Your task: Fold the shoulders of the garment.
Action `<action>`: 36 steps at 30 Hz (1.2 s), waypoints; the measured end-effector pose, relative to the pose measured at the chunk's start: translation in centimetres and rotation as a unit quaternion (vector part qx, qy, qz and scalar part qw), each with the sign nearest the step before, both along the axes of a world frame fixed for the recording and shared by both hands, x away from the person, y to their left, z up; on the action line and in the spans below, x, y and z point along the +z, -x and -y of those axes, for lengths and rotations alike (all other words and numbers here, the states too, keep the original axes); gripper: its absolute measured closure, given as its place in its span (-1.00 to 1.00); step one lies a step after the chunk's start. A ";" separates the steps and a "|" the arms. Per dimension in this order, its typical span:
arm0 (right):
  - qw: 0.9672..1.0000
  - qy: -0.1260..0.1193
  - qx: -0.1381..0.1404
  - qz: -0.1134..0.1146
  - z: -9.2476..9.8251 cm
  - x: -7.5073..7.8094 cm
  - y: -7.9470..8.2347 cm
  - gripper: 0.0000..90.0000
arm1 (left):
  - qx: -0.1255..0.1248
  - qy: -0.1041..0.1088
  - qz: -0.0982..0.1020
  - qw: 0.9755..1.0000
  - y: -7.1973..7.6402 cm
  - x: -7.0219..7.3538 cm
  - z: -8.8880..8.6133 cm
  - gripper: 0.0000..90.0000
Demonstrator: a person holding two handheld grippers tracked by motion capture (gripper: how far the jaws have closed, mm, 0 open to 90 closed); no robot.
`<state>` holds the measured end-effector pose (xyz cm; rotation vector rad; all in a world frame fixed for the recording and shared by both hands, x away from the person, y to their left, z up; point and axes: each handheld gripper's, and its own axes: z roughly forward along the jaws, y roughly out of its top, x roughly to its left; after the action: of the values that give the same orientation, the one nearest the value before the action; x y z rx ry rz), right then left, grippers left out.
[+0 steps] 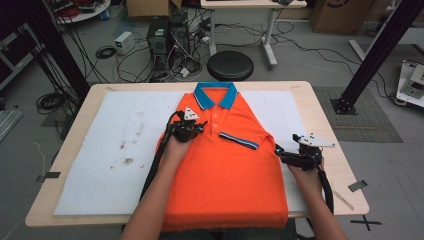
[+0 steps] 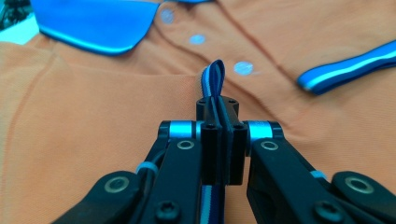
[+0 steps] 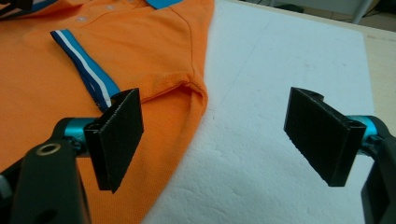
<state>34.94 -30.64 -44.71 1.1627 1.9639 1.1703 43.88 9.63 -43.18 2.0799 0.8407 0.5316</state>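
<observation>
My left gripper is pinched tight on the striped sleeve cuff of the orange polo shirt, which lies flat on the white foam mat and reaches over the tabletop's near edge. The knit looks light and limp (it will likely sag and crease wherever unsupported), so the firmer ribbed bands seem the best handholds. My right gripper hovers wide open at the shirt's right edge, near the folded sleeve, holding nothing.
</observation>
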 end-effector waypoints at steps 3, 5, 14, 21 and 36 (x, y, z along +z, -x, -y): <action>1.000 0.001 0.000 0.001 0.0 0.0 0.0 -0.55 | -0.005 0.004 0.008 1.000 0.8 0.5 0.0 0.94; 1.000 0.002 0.000 -0.001 0.0 0.0 0.0 -0.55 | -0.010 0.005 0.012 1.000 1.0 0.4 0.1 0.94; 1.000 -0.001 0.000 -0.007 0.0 0.0 0.0 -0.55 | 0.022 0.048 0.008 0.999 1.4 0.9 -1.9 -0.10; 1.000 -0.014 0.007 -0.011 0.4 0.3 -0.2 -0.55 | 0.019 0.094 0.037 0.995 4.6 2.2 -5.5 -0.31; 1.000 -0.023 0.013 -0.007 1.0 1.8 -0.6 -0.55 | 0.027 0.113 0.031 0.993 7.1 2.1 -10.0 -0.54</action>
<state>35.51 -31.62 -42.96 1.1751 1.9769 1.2293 36.80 19.61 -41.05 1.8294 0.8811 0.5032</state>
